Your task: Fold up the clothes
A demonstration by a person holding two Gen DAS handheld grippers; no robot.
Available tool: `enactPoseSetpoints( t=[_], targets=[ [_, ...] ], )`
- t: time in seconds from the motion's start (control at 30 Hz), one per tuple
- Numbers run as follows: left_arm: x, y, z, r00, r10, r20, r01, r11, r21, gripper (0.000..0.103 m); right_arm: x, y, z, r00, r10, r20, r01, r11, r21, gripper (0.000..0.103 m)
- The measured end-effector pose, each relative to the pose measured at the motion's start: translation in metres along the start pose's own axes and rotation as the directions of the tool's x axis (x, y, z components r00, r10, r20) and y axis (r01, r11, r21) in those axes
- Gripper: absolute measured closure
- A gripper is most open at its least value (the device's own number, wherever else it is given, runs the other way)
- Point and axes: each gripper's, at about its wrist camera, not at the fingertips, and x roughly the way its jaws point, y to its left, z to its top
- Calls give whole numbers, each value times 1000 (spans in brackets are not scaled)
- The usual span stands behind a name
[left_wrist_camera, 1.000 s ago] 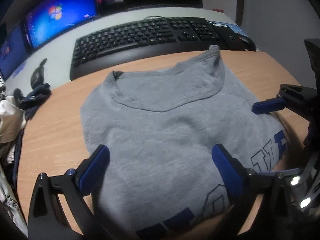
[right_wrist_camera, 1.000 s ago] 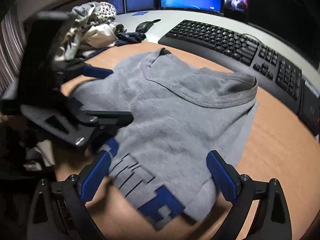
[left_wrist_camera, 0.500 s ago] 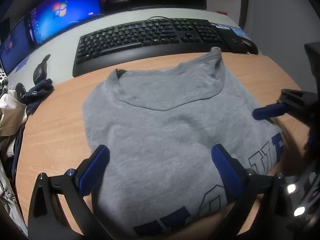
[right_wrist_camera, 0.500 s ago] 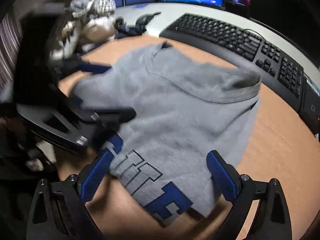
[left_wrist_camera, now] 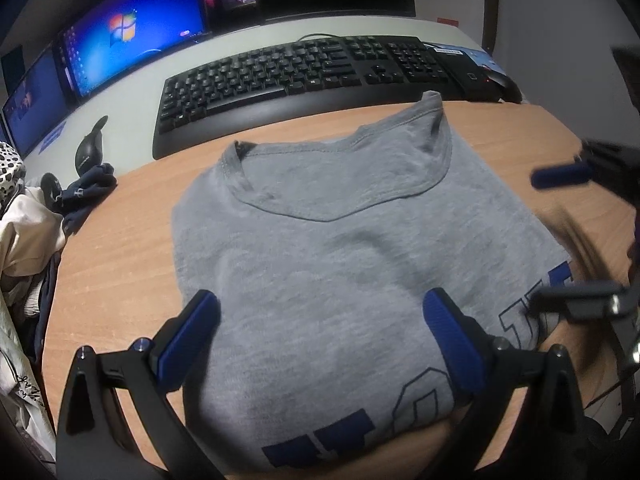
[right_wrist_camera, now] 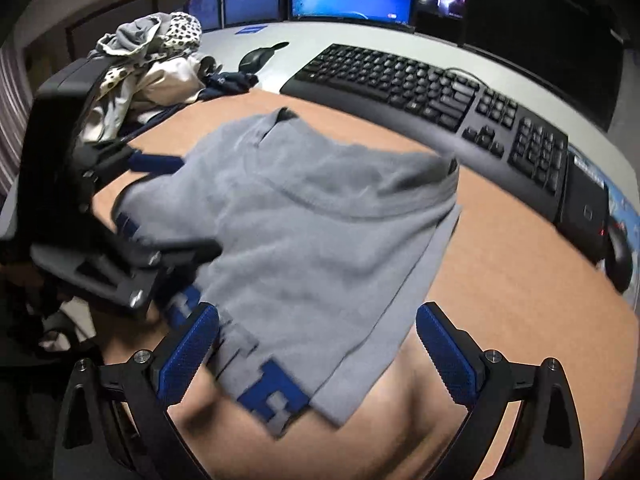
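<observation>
Each tool (left_wrist_camera: 320,340): black frame, silver screws, textured blue pads (right_wrist_camera: 446,350)

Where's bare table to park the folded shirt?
Free: wood between the grey T-shirt and the keyboard's right end, and a strip left of the shirt, before the clothes pile. Crowded: the pile's corner and the near edge under both jaws.

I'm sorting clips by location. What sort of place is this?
Probably an office or computer workstation rather than a laundry room: a row of lit monitors, a black keyboard and a mouse sit behind the wooden table holding the grey T-shirt.
</observation>
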Motion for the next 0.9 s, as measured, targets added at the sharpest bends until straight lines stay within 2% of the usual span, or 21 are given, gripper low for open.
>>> enactPoseSetpoints(
  t=[0.13,0.57,0.9],
  targets=[
    [0,0,-1,1000,-3,-3,3,1000,-9,0,18,13,12,1000,-11,-30,8,993,-115,3],
    [3,-1,0,1000,-14,-12,14,1000,-26,0,27,1,-8,997,82,9,-81,993,-87,1],
    [4,3,-3,999,-42,-5,41,998,-57,0,27,3,-9,999,50,7,-49,997,-67,1]
  ],
)
